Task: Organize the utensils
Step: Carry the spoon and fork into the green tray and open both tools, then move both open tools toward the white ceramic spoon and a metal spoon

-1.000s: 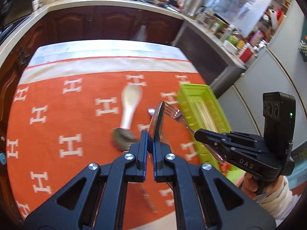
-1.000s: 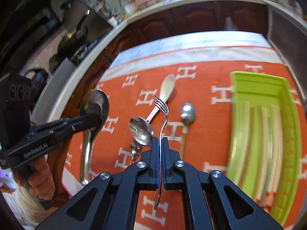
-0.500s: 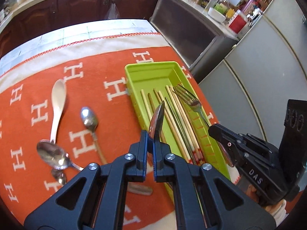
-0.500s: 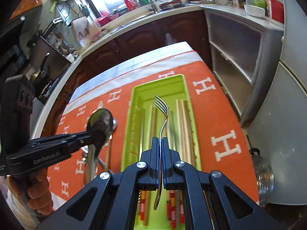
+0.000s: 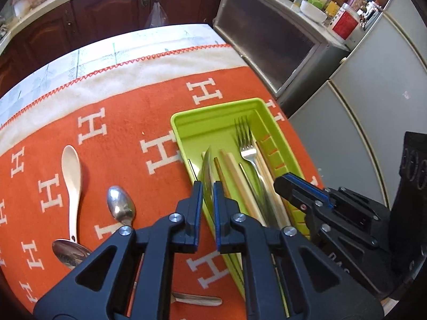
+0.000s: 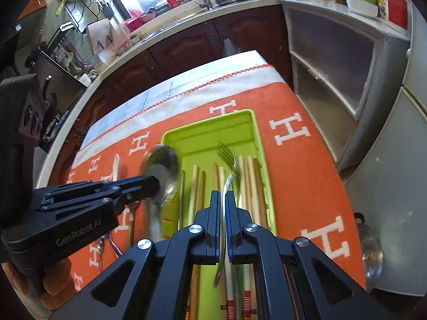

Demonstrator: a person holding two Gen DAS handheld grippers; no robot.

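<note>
A lime green utensil tray (image 5: 213,117) (image 6: 208,133) lies on the orange cloth and holds several chopsticks (image 5: 240,178) (image 6: 197,184). My left gripper (image 5: 207,186) has its jaws slightly parted, with a large metal spoon (image 5: 206,168) (image 6: 162,165) between them over the tray's left edge. My right gripper (image 6: 223,194) (image 5: 283,184) has its jaws slightly parted over the tray. A metal fork (image 6: 226,160) (image 5: 245,144) sits between them, its head low among the chopsticks.
A white spoon (image 5: 71,170), a small metal spoon (image 5: 120,205) and another metal spoon (image 5: 69,250) lie on the cloth left of the tray. Kitchen cabinets (image 5: 112,2) stand behind the table, grey appliances (image 5: 373,93) to the right.
Both grippers moved from the cloth to over the tray. Both jaws have parted slightly. The fork has dropped toward the chopsticks and the spoon appears blurred, moving.
</note>
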